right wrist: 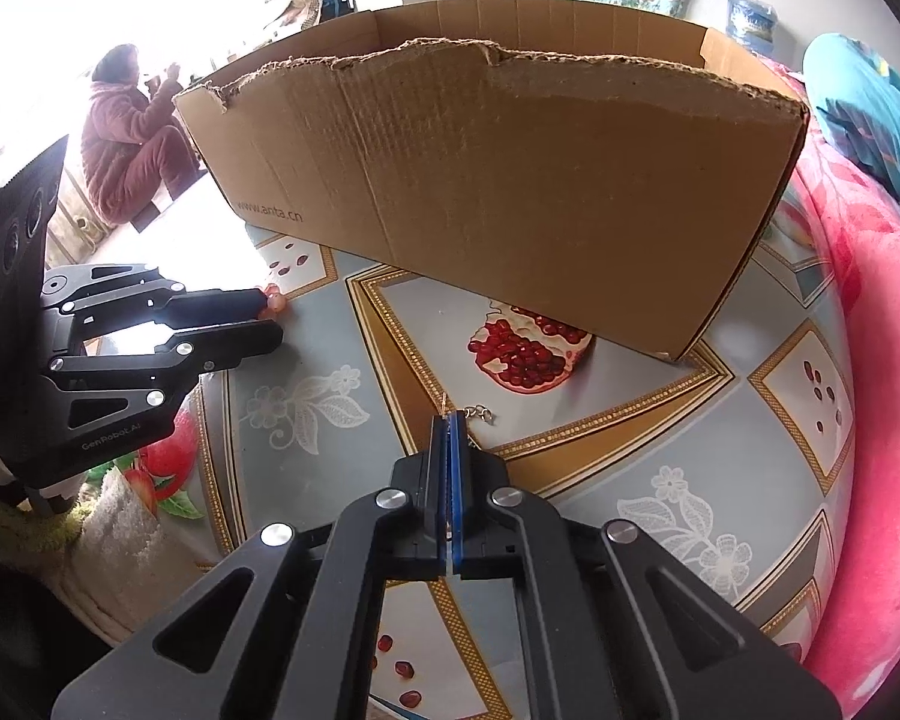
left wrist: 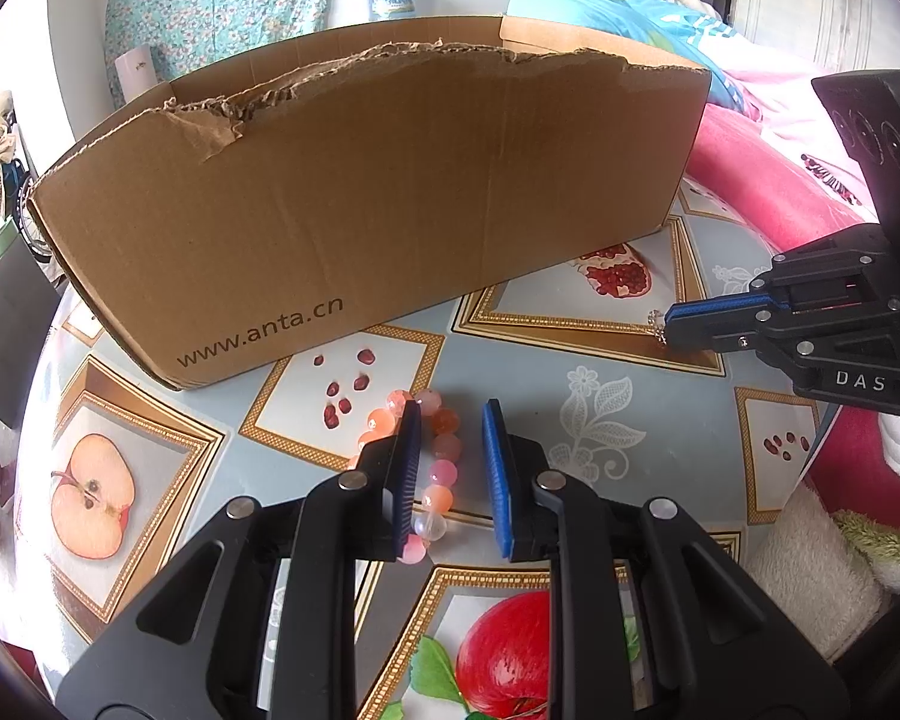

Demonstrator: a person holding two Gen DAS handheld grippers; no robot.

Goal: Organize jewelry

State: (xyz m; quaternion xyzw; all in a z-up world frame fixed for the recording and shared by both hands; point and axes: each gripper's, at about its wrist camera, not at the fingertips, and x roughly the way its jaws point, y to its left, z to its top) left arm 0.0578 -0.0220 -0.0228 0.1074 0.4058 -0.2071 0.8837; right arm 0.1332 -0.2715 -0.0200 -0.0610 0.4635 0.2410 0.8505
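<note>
A pink and orange bead bracelet [left wrist: 435,468] lies on the fruit-print tablecloth [left wrist: 660,414]. My left gripper [left wrist: 453,420] is open, low over it, with one side of the bead ring between the fingers. It also shows in the right wrist view [right wrist: 273,318], with beads [right wrist: 275,300] at its tips. My right gripper [right wrist: 449,417] is shut on a thin silver chain [right wrist: 480,412] whose end sticks out on the cloth. In the left wrist view the right gripper [left wrist: 669,324] has the chain [left wrist: 656,324] at its tip. The open cardboard box [left wrist: 360,192] stands just behind both.
The box [right wrist: 510,180] has a torn front rim. A pink blanket [right wrist: 870,360] and bedding lie along the right table edge. A fluffy towel [left wrist: 810,570] lies at the near right. Two people sit in the background.
</note>
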